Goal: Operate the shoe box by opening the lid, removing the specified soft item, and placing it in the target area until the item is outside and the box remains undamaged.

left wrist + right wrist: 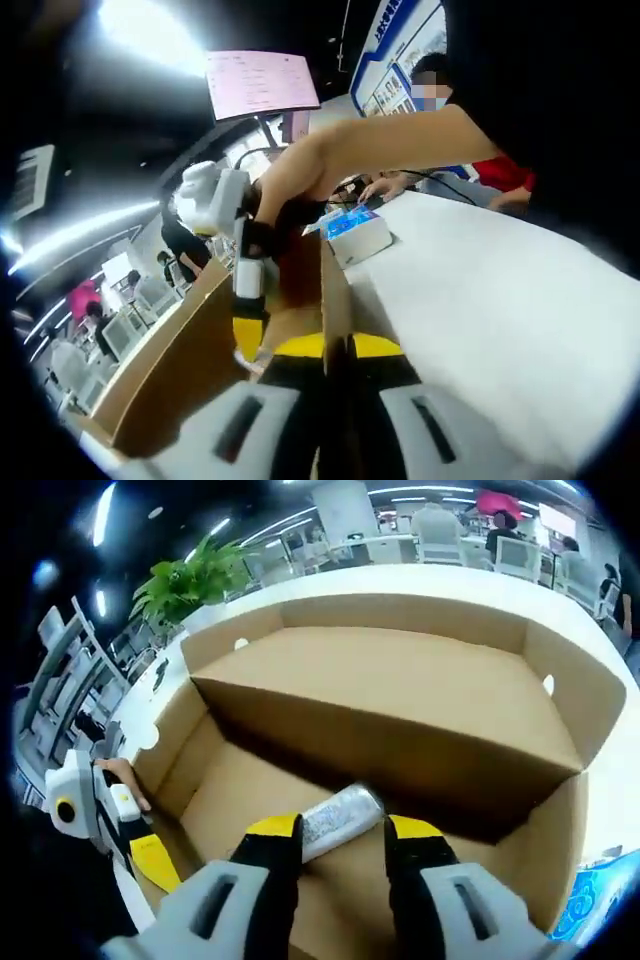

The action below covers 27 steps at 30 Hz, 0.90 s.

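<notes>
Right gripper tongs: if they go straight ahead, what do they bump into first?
Most likely the silvery wrapped item lying on the floor of the open cardboard shoe box. The right gripper is open, with the item's near end between its tips.

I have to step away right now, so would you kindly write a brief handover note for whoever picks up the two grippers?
Left gripper: jaws shut on the edge of the shoe box wall, steadying it.
Right gripper: jaws open, inside the box, straddling the soft item without yet closing on it.
Things: the shoe box sits open on the white table, with the lid folded back; the silvery wrapped soft item lies on the box floor.
Done: lid opened.
Left: close on the soft item, lift it out, set it on the table outside the box, and release the wall gently.
</notes>
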Tool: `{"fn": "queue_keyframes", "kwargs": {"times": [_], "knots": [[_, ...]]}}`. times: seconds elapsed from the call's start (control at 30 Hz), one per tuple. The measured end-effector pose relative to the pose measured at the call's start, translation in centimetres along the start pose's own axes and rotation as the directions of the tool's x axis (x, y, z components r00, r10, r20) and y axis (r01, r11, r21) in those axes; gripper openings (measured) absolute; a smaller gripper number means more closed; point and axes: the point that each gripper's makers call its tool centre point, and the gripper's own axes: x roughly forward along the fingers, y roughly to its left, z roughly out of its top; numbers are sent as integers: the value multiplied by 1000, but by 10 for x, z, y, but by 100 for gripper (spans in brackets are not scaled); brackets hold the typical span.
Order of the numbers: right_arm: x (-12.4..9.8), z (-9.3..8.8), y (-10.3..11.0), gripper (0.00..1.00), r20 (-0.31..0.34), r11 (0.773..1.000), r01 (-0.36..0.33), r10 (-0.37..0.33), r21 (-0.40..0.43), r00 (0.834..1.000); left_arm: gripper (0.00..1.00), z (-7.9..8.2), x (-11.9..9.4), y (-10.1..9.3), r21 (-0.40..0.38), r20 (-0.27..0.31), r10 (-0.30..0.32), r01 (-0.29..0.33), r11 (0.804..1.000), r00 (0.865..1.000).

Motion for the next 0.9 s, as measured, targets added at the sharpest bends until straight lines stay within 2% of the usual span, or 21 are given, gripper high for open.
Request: {"fn": "queue_keyframes", "kwargs": {"times": [0.2,0.27,0.33,0.4,0.43,0.53,0.7,0.9], "knots": [[-2,0,2,33,0,999,35,-35,6,999,6,0,0,0,1,0,0,0,1000,1000],[-5,-6,6,34,-11,999,32,-31,26,999,6,0,0,1,1,0,0,0,1000,1000],[-7,-7,9,35,-1,999,32,-32,35,1000,6,0,0,1,2,0,0,0,1000,1000],[-7,-5,15,36,45,996,24,-28,87,999,6,0,0,1,3,1,0,0,1000,1000],[-6,-6,17,36,42,996,20,-24,88,999,6,0,0,1,3,1,-1,1,1000,1000],[-1,-5,19,39,44,997,16,-20,81,999,6,0,0,1,3,1,-1,1,1000,1000],[8,-3,20,43,25,996,51,-53,74,998,6,0,0,1,3,0,-1,1,1000,1000],[19,1,29,44,9,998,68,-68,-14,998,6,0,0,1,3,0,0,0,1000,1000]]}}
